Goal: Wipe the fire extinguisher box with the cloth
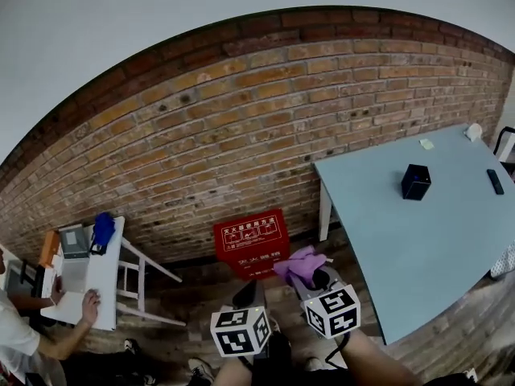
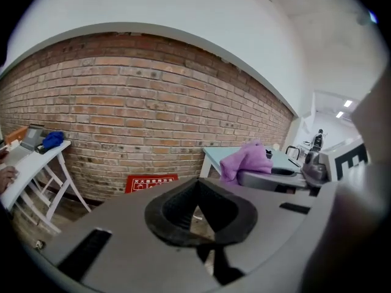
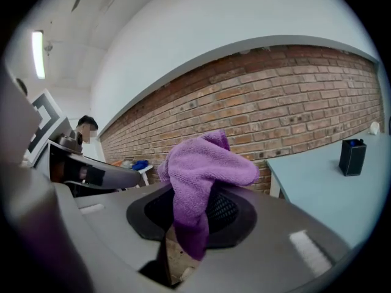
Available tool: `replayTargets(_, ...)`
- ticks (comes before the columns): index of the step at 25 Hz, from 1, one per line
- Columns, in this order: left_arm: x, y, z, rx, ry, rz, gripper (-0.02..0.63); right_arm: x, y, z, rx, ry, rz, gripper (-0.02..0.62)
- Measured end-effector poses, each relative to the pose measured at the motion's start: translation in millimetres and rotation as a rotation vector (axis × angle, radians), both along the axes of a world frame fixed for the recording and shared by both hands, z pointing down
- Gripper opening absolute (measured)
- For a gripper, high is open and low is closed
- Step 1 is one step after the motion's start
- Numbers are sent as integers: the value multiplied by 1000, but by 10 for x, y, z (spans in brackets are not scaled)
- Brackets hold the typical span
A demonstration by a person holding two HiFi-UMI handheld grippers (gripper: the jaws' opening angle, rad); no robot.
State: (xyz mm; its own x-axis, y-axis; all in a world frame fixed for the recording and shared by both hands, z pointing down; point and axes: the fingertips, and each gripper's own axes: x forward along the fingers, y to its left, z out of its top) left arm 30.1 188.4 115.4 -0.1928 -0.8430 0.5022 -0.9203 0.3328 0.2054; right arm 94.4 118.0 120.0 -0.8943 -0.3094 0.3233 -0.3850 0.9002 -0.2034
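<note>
Purple terry cloth (image 3: 204, 176), soft and bunched, is pinched by the right gripper (image 3: 201, 218); the left gripper (image 2: 197, 207) has its 2 jaws pressed together on nothing; the flat red fire extinguisher box (image 1: 251, 240) stands against the brick wall (image 1: 241, 135), beside the blue table (image 1: 418, 240); the right gripper view does not show it; bare floor lies before it.

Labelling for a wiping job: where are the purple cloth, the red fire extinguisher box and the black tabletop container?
purple cloth (image 3: 204, 170): right gripper view, its bunched upper fold.
red fire extinguisher box (image 1: 251, 241): head view, its printed face.
black container (image 1: 416, 183): head view, its front side.
</note>
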Motion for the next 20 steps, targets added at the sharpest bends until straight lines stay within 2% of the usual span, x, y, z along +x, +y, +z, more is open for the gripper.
replayTargets(3,-211,-285,196,-13,23,39,6,-117,-244,183,-17,25,35,101)
replayTargets(8,-825,-836,325,-4,76,62,6,-453,-771,412,-47,90,107,101)
replayTargets(14,-1248,-1301,599,-53,153,153,6,-883,-1180,716,-51,188,84,100)
replayTargets(18,-1436,-1460,842,-99,192,202,6,-926,-1377,1024,-27,303,112,94)
replayTargets(20,-1507,-1501,960,-124,213,208,6,-936,-1403,1177,-56,343,104,92)
